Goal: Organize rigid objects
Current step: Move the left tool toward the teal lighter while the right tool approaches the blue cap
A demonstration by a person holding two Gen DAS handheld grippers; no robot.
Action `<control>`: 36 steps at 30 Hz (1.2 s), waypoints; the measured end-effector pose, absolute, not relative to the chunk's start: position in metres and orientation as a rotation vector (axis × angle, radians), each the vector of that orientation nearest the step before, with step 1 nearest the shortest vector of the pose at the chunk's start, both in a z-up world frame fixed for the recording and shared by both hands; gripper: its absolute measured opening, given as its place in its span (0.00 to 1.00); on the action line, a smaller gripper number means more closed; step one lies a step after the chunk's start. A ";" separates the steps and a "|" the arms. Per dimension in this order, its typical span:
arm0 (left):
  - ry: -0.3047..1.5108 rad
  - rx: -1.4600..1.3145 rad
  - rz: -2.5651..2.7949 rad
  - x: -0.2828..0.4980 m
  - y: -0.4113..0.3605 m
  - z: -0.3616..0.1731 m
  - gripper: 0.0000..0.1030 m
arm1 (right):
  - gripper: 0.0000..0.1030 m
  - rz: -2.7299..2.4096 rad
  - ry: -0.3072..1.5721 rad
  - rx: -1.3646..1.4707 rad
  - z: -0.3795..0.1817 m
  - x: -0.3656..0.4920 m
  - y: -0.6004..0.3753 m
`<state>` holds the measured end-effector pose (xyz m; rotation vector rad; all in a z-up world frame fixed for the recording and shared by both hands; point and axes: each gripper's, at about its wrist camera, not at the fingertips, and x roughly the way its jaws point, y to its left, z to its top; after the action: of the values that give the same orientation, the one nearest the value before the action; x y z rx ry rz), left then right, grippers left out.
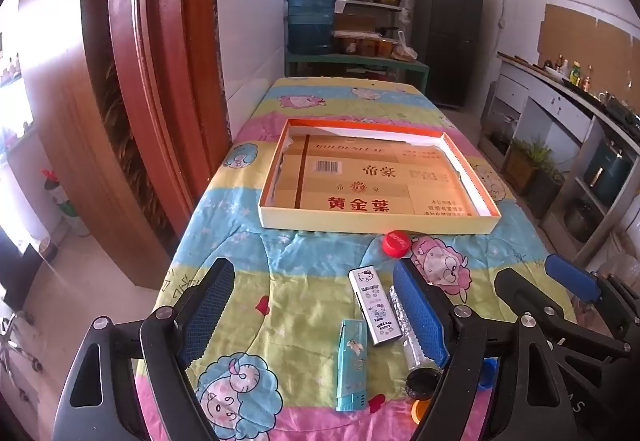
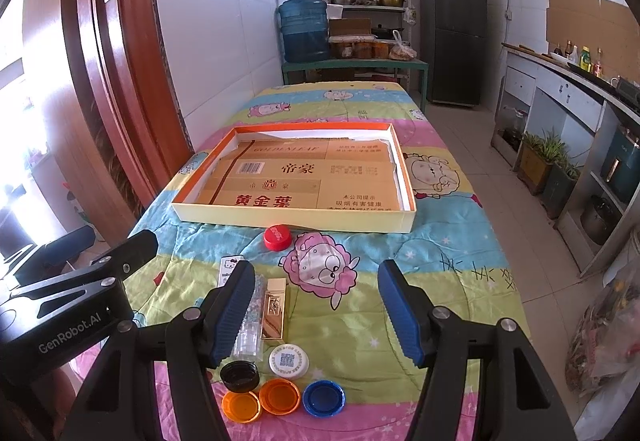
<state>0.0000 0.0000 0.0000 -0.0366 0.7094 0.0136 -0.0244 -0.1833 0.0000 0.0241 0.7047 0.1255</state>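
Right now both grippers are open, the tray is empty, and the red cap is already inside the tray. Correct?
Not quite. The red cap lies on the quilt just in front of the tray, not inside; the right wrist view shows it. Both grippers, left and right, are open, and the tray holds nothing.

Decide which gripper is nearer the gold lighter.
Right. The gold lighter lies between the right gripper fingers, near its left one. The left gripper hovers farther left, over the teal lighter.

The counter (image 2: 460, 241) has a bright cartoon-sheep quilt over it. A shallow cardboard tray (image 2: 288, 219) sits mid-way, a red cap (image 2: 277, 237) just in front of it. Closer in: lighters (image 1: 352, 365), a gold case (image 2: 274, 313), a clear tube (image 2: 250, 337), plus black (image 2: 239, 377), white (image 2: 288, 360), orange (image 2: 279, 396) and blue (image 2: 323, 397) caps.
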 end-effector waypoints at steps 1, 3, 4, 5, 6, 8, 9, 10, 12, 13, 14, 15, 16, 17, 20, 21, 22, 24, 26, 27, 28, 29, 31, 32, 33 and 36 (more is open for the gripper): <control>0.710 -0.037 0.014 0.000 0.000 0.000 0.80 | 0.62 0.126 0.705 0.024 0.000 -0.024 -0.183; 0.709 -0.038 0.013 0.000 -0.001 0.000 0.80 | 0.62 0.124 0.706 0.024 0.000 -0.024 -0.183; 0.709 -0.038 0.012 0.001 -0.001 -0.001 0.80 | 0.62 0.124 0.707 0.024 0.000 -0.024 -0.183; 0.709 -0.037 0.011 0.002 -0.002 -0.001 0.80 | 0.62 0.124 0.708 0.024 0.000 -0.024 -0.183; 0.709 -0.036 0.011 0.003 -0.003 -0.002 0.80 | 0.62 0.125 0.708 0.023 0.000 -0.024 -0.183; 0.710 -0.041 0.009 0.002 -0.001 -0.002 0.80 | 0.62 0.125 0.707 0.023 0.000 -0.024 -0.183; 0.711 -0.042 0.008 0.001 -0.002 -0.001 0.80 | 0.62 0.124 0.707 0.023 0.000 -0.024 -0.182; 0.711 -0.042 0.006 0.001 0.000 -0.001 0.80 | 0.62 0.125 0.709 0.024 0.000 -0.024 -0.183; 0.711 -0.041 0.007 0.001 0.000 -0.002 0.80 | 0.62 0.125 0.712 0.022 0.000 -0.023 -0.182; 0.710 -0.044 0.006 0.001 0.000 -0.002 0.80 | 0.62 0.125 0.712 0.023 0.000 -0.023 -0.182; 0.709 -0.043 0.005 0.000 0.000 -0.002 0.80 | 0.62 0.126 0.712 0.024 0.000 -0.023 -0.182; 0.709 -0.042 0.006 0.000 -0.001 -0.002 0.80 | 0.62 0.125 0.713 0.021 0.000 -0.022 -0.181; 0.710 -0.042 0.006 0.000 -0.001 -0.002 0.80 | 0.62 0.125 0.712 0.021 0.000 -0.022 -0.182; 0.712 -0.044 0.005 0.000 -0.001 -0.002 0.80 | 0.62 0.126 0.711 0.022 0.000 -0.022 -0.182; 0.713 -0.044 0.003 0.000 -0.003 -0.003 0.80 | 0.62 0.127 0.713 0.022 -0.001 -0.022 -0.182; 0.712 -0.044 0.003 -0.001 -0.004 -0.003 0.80 | 0.62 0.128 0.714 0.023 -0.001 -0.022 -0.182; 0.713 -0.042 0.003 0.000 -0.003 -0.003 0.80 | 0.62 0.127 0.715 0.023 -0.001 -0.023 -0.182; 0.716 -0.041 0.003 -0.001 -0.003 -0.004 0.80 | 0.62 0.126 0.717 0.023 -0.002 -0.021 -0.183; 0.720 -0.043 0.000 -0.002 -0.003 -0.003 0.80 | 0.62 0.126 0.717 0.022 -0.002 -0.021 -0.183; 0.717 -0.041 0.000 -0.002 -0.003 -0.003 0.80 | 0.62 0.125 0.717 0.023 -0.002 -0.021 -0.183; 0.714 -0.039 0.002 -0.002 -0.003 -0.003 0.80 | 0.62 0.124 0.716 0.024 -0.002 -0.022 -0.183; 0.716 -0.041 0.002 -0.002 -0.003 -0.004 0.80 | 0.62 0.123 0.717 0.026 -0.002 -0.022 -0.184; 0.718 -0.044 0.004 -0.003 -0.002 -0.004 0.80 | 0.62 0.119 0.717 0.030 -0.002 -0.022 -0.185; 0.721 -0.047 0.005 -0.003 -0.001 -0.005 0.80 | 0.62 0.116 0.718 0.032 -0.002 -0.022 -0.186; 0.726 -0.050 0.004 -0.003 -0.001 -0.005 0.80 | 0.62 0.114 0.719 0.034 -0.003 -0.022 -0.186; 0.724 -0.045 0.006 -0.003 0.000 -0.005 0.80 | 0.62 0.114 0.722 0.035 -0.003 -0.022 -0.187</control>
<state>-0.0029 0.0002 -0.0054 -0.0453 0.7239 0.0062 -0.0225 -0.1866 -0.0035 0.0355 0.7216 0.1144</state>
